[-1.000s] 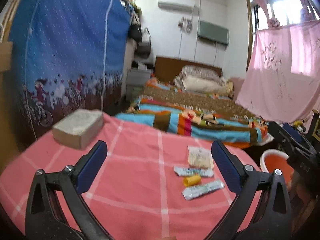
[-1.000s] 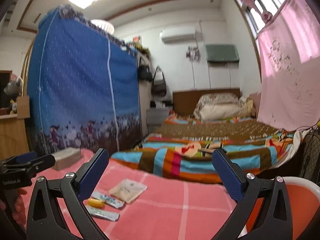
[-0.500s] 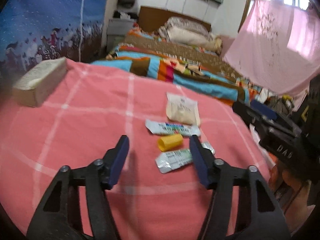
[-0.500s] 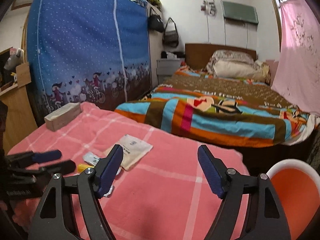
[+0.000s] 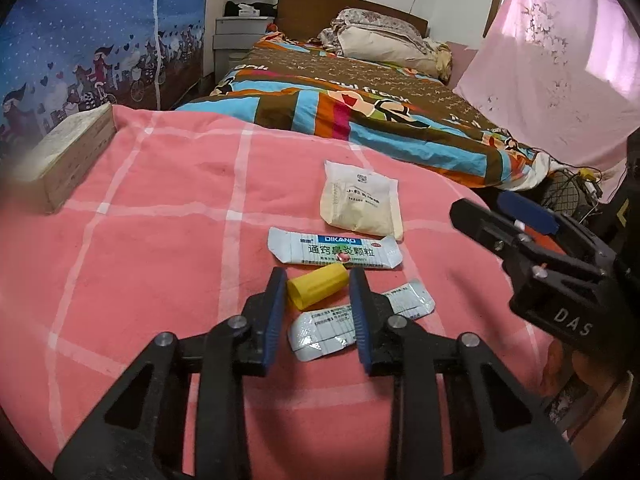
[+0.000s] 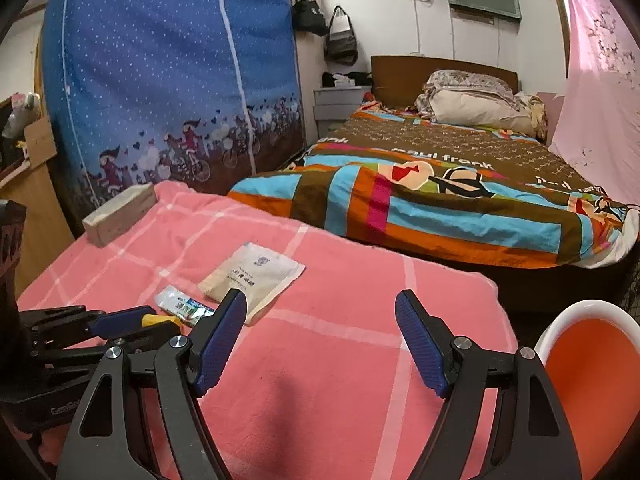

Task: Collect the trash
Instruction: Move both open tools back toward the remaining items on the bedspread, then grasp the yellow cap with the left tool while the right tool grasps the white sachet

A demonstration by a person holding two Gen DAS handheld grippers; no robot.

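Left gripper (image 5: 318, 294) sits low over the pink checked blanket (image 5: 160, 240) with a small yellow cap (image 5: 318, 286) between its blue pads (image 5: 276, 312). Its jaws have just been closing around that cap; the left pad looks to touch the cap's open end, while a thin gap seems to remain at the right pad, so the cap is bracketed rather than clearly pinched.

Taking the yellow cap as the landmark: a silver sachet (image 5: 360, 318) lies just on the near side of it, partly under the right finger. A white and blue sachet (image 5: 334, 250) lies just beyond it, touching or nearly so. Beyond that lies a cream paper packet (image 5: 360, 200). Far to the cap's left, at the blanket's edge, rests a pale block (image 5: 68, 156). Right of the cap hovers the right gripper (image 6: 320, 344), its jaws spread wide with nothing but blanket between them. Further right, off the blanket's edge, stands an orange bin with a white rim (image 6: 592, 372). Behind the blanket, well past the cap, is a bed with a striped quilt (image 5: 360, 108).
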